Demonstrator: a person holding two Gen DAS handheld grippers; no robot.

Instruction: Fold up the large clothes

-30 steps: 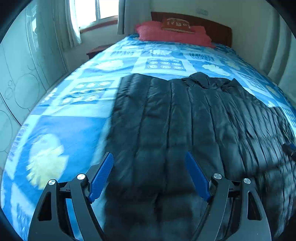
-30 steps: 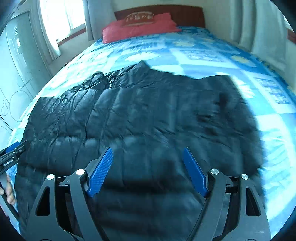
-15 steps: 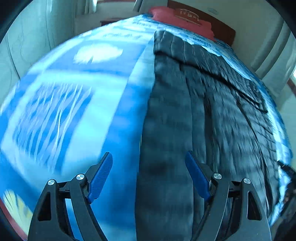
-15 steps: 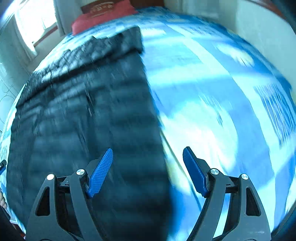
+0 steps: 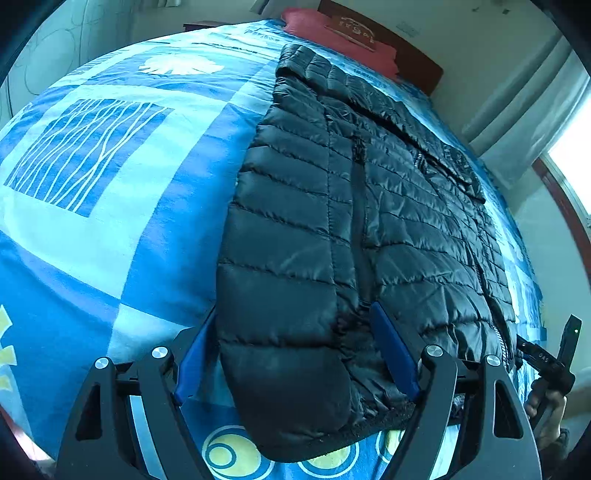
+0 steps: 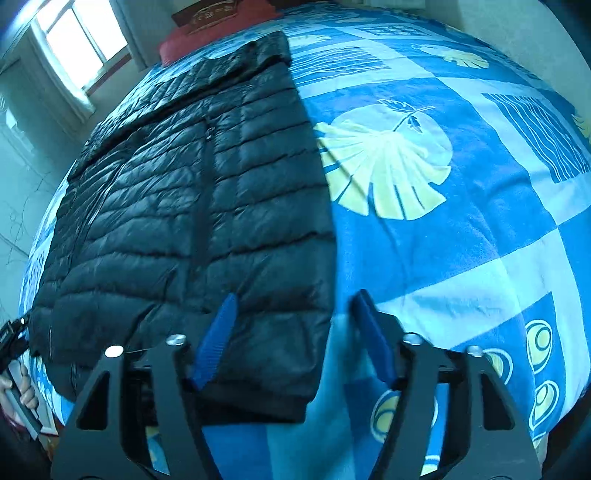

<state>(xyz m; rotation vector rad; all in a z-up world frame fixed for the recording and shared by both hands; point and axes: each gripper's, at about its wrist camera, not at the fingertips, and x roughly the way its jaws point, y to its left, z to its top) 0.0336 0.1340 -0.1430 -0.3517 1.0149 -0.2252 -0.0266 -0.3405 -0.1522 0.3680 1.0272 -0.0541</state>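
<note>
Blue patterned bedspread (image 5: 110, 192) carries a black jacket (image 5: 332, 221) by the bed's near edge. Through the left wrist camera we see the left gripper (image 5: 295, 350), blades apart, straddling one hem corner. Through the right, the right gripper (image 6: 291, 336), also apart, straddles the other corner.

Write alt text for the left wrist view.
An open left gripper straddles the near hem corner of a black quilted puffer jacket lying flat on a blue patterned bedspread. A red pillow rests by the headboard.
</note>
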